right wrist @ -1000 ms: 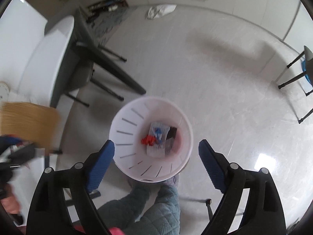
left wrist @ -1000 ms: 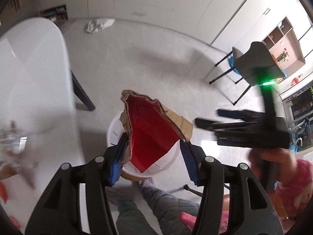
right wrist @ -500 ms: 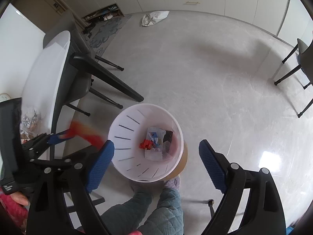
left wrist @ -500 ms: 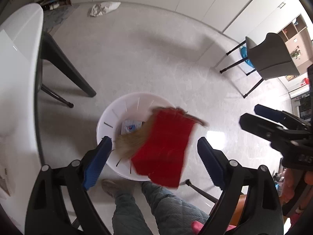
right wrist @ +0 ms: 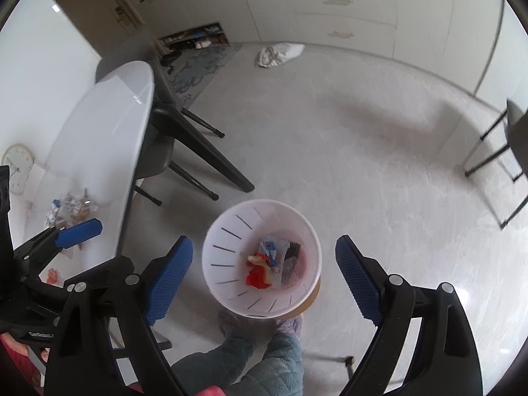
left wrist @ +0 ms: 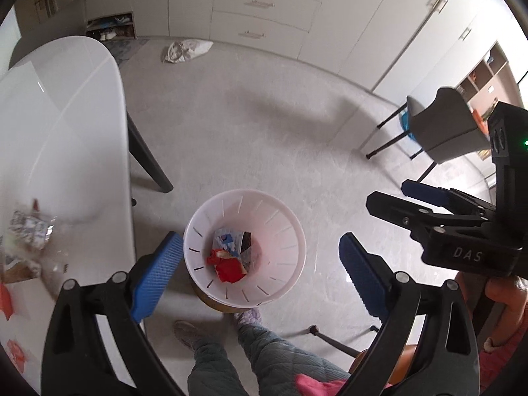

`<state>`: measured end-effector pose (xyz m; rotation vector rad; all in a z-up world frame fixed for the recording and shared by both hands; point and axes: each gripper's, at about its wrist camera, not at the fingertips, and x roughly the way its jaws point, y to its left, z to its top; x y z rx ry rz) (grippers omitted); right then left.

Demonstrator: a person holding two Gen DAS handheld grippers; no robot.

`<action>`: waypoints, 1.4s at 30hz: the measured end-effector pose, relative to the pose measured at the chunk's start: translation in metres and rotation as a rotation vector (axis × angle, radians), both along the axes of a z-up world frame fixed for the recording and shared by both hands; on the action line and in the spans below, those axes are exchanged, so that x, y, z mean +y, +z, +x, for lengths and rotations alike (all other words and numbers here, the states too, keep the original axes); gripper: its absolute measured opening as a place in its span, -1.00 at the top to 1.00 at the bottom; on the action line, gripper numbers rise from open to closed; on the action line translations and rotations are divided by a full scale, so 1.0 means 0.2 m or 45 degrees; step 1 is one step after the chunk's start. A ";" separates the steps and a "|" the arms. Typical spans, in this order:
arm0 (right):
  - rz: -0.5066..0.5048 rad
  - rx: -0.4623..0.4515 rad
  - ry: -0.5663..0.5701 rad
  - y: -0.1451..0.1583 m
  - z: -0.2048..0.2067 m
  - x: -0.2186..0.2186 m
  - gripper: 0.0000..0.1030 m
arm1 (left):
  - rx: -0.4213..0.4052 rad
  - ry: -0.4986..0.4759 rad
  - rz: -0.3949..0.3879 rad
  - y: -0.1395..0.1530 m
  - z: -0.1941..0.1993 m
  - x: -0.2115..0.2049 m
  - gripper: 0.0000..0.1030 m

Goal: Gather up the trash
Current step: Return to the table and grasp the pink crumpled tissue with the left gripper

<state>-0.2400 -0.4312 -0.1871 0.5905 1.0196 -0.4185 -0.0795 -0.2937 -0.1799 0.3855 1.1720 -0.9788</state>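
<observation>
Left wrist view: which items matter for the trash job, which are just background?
Job-relevant:
- white bin, already holding red scrap
- wrappers on the table
- left gripper, open and empty
- right gripper, open and empty

Just lying about:
- white bag on the floor (possibly trash; can't tell)
- grey chair
- wall clock

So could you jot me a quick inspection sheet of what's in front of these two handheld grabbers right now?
Surface: white table, glossy, at the left.
Job's things: white bin on the floor, holding red paper and other scraps.
Clutter: wrappers left on the table; white bag on the floor by the cabinets.
Grippers: left gripper above the bin, jaws open, empty; right gripper likewise.
Cables: nothing seen.
Surroundings: grey chair, cabinets, wall clock.
</observation>
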 end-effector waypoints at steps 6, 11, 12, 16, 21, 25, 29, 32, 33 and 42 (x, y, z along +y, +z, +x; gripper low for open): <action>-0.163 -0.105 0.173 0.30 0.10 0.21 -0.72 | -0.053 0.091 -0.143 0.27 0.03 0.25 -0.78; -0.220 -0.230 0.344 0.49 0.24 0.44 -0.83 | -0.167 0.306 -0.192 0.45 0.12 0.61 -0.85; -0.220 -0.249 0.383 0.51 0.28 0.49 -0.83 | -0.190 0.361 -0.186 0.47 0.14 0.70 -0.84; -0.222 -0.293 0.526 0.57 0.42 0.70 -0.83 | -0.251 0.547 -0.137 0.51 0.20 1.00 -0.85; -0.196 -0.317 0.685 0.59 0.59 0.96 -0.83 | -0.245 0.778 -0.077 0.43 0.30 1.40 -0.85; -0.170 -0.296 0.778 0.57 0.67 1.12 -0.83 | -0.204 0.931 -0.022 0.27 0.39 1.64 -0.85; -0.171 -0.267 0.851 0.55 0.70 1.26 -0.83 | -0.170 1.020 0.038 0.09 0.46 1.81 -0.81; -0.168 -0.242 0.874 0.53 0.72 1.32 -0.83 | -0.119 1.039 0.074 -0.05 0.51 1.87 -0.61; -0.165 -0.236 0.876 0.52 0.73 1.33 -0.83 | -0.106 1.037 0.091 -0.08 0.52 1.88 -0.55; -0.169 -0.174 0.874 0.47 0.79 1.38 -0.83 | -0.054 1.008 0.181 -0.30 0.60 1.89 -0.10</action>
